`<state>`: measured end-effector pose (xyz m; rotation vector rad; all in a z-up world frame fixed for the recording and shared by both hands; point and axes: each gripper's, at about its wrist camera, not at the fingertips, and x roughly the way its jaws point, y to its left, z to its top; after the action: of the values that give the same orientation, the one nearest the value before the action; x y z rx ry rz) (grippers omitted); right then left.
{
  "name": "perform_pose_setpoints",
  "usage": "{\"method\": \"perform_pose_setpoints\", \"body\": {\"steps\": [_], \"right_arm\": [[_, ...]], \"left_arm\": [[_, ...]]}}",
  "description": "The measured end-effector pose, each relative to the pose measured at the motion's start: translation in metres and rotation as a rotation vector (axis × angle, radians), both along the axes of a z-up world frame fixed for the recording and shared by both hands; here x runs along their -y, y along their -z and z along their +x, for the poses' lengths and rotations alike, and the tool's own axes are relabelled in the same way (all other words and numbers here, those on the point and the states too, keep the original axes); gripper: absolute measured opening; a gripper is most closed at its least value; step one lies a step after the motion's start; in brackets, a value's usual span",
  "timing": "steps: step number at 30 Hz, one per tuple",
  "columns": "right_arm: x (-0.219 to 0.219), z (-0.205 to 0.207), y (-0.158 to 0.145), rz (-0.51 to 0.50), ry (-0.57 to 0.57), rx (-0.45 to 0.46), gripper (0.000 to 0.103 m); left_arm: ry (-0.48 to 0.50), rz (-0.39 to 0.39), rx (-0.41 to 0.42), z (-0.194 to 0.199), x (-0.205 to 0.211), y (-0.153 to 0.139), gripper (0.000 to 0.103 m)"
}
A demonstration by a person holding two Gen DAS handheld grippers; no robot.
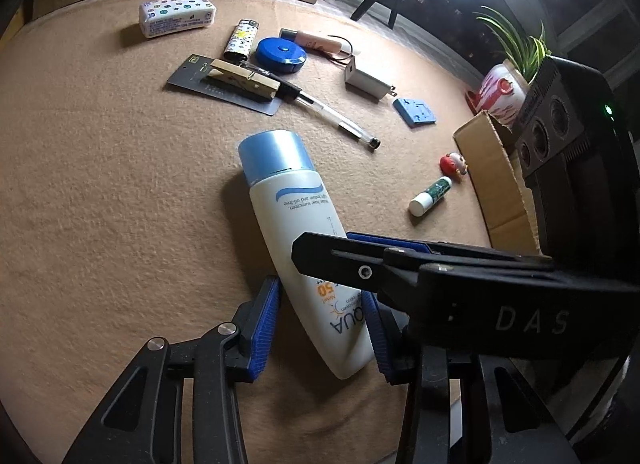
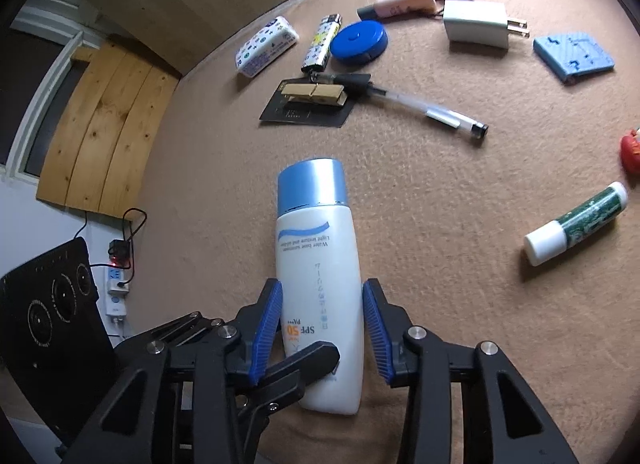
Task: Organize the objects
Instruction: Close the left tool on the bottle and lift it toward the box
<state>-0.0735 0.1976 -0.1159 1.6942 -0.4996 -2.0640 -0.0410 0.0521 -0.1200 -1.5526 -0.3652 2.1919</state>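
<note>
A white sunscreen bottle with a blue cap lies on the tan felt table cover, cap pointing away from me. My left gripper straddles its lower half, the blue pads pressing both sides, with the bottle skewed between them. My right gripper grips the same bottle squarely, a pad against each flank. Each gripper shows in the other's view: a black finger of the right one crosses the bottle, and a left finger overlaps its base.
Farther back lie a pen, a clothespin on a dark card, a blue tape measure, a lighter, a tissue pack, a white charger and a blue pad. At right are a lip balm, a red figurine, a cardboard box and a potted plant.
</note>
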Motion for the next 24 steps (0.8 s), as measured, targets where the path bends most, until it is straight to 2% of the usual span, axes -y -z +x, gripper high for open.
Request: {"method": "perform_pose_setpoints", "body": {"steps": [6,12,24], "right_arm": [[-0.020,0.017,-0.020,-0.023,0.035,-0.042,0.038],[-0.058,0.037,-0.048,-0.010,0.099,-0.111,0.038],[-0.171,0.070,-0.085,0.038,0.296,-0.202,0.038]], "left_arm": [[0.012,0.015,-0.036,0.006,-0.015,-0.020,0.045],[0.063,0.025,-0.097,0.013,-0.053,-0.047,0.045],[0.243,0.082,-0.194,0.018,-0.176,-0.090,0.045]]}}
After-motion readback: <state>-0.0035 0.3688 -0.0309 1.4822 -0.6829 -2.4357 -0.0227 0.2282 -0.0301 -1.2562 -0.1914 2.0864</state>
